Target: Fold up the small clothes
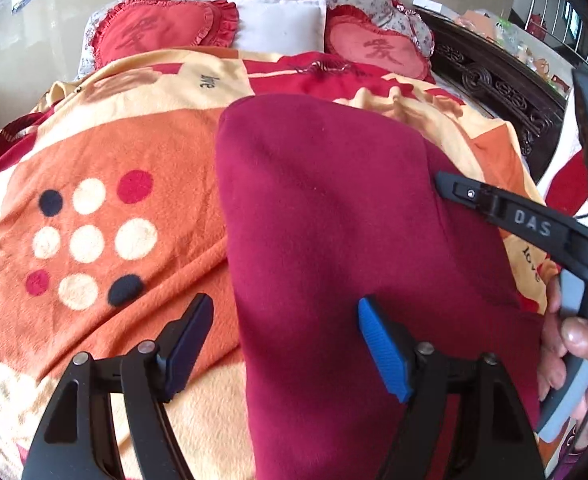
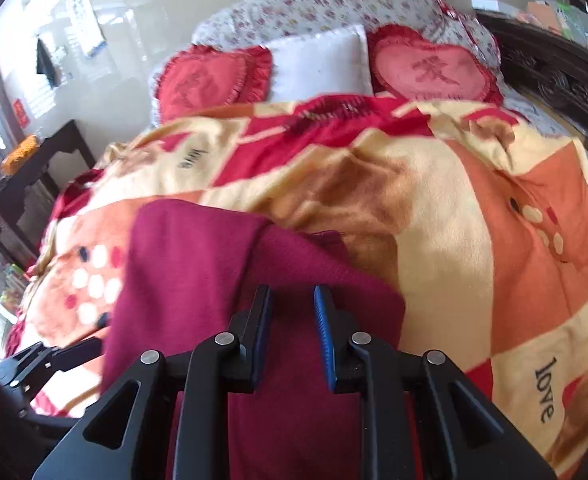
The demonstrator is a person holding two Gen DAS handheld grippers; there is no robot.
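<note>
A dark red garment (image 1: 326, 216) lies folded lengthwise on the patterned blanket (image 1: 105, 148) of a bed. It also shows in the right wrist view (image 2: 197, 276). My left gripper (image 1: 285, 312) is open and hangs over the garment's near left edge, one finger over the blanket, one over the cloth. My right gripper (image 2: 292, 300) is open with a narrow gap, just above the garment's near right part, holding nothing. Its arm shows in the left wrist view (image 1: 506, 212) at the garment's right edge.
Two red heart cushions (image 1: 161, 28) (image 1: 378, 52) and a white pillow (image 1: 281, 24) lie at the head of the bed. A dark carved bed frame (image 1: 494, 80) runs along the right. A dark side table (image 2: 41, 176) stands left of the bed.
</note>
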